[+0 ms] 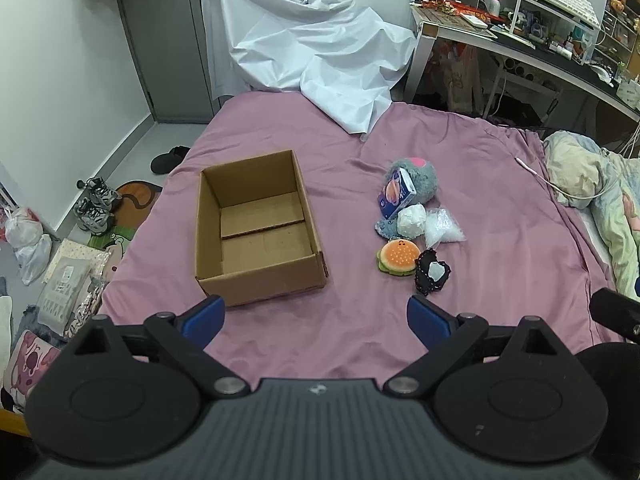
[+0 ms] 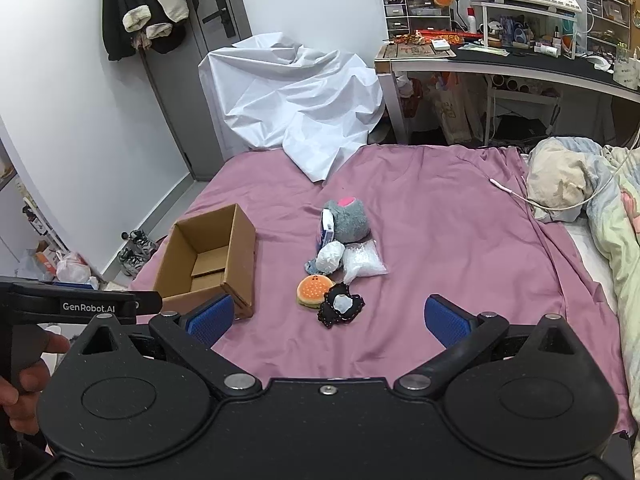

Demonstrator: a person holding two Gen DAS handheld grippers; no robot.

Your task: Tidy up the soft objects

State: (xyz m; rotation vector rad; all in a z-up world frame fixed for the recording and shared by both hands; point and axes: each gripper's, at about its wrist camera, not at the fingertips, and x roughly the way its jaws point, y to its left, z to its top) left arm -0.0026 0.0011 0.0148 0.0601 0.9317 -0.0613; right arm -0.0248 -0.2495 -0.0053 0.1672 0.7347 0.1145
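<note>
Both the left gripper (image 1: 316,320) and right gripper (image 2: 326,320) hang spread apart, holding nothing, above the bed's (image 1: 480,200) near edge, the cardboard box (image 1: 256,228) and soft toys (image 1: 408,232) mid-bed.

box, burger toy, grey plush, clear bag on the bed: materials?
Box: plain brown cardboard, matte; folded flap seams show inside.
Burger toy: looks like squishy foam or soft fabric, matte orange top; cannot tell which.
Grey plush: fuzzy pile fabric with a pink patch.
Clear bag: thin glossy plastic film, crinkled, with whitish contents; what those are is unclear.
</note>
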